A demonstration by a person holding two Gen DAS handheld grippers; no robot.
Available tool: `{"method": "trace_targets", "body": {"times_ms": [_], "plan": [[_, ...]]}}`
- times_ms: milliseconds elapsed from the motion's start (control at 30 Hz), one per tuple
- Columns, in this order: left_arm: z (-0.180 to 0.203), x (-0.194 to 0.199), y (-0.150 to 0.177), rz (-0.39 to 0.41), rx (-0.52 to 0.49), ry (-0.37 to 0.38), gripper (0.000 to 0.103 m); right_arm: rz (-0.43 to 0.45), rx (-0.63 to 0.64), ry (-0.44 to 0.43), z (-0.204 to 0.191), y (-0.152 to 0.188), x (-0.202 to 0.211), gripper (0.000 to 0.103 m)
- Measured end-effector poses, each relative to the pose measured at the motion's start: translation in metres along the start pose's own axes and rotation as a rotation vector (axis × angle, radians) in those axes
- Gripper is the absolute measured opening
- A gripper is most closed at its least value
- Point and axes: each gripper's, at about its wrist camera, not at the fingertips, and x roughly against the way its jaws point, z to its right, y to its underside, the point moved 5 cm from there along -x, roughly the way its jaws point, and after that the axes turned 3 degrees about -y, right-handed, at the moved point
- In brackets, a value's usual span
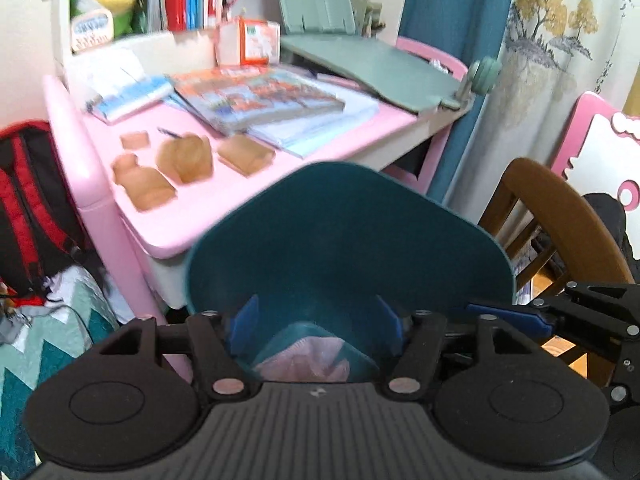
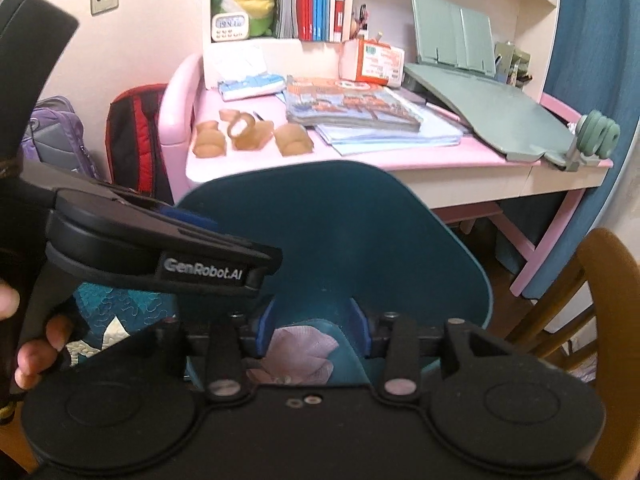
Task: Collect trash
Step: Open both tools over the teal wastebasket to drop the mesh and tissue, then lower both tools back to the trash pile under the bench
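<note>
Teal bin (image 1: 348,240) holds a pink bag (crumpled) (image 1: 304,364); both grippers' jaws stand open, empty.

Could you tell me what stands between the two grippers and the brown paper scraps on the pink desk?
The teal chair back stands between both grippers and the brown paper scraps on the pink desk, plainly in both wrist views.

Soft, even indoor light, no hard shadows. The left wrist view is motion-blurred: the brown crumpled wrappers (image 1: 184,160) on the glossy pink plastic desk (image 1: 120,200) smear. The right view is sharper. Fisheye bending and dark vignetting at 11 and 1 o'clock.
</note>
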Motion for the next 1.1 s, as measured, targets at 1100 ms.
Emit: {"method": "trace_targets", "body": {"times_ms": [1100], "plan": [[-0.21,0.182,0.166,0.106,0.215,-0.24,0.082,0.031,0.134,-0.408,-0.228,0.032,0.028,0.05]]}}
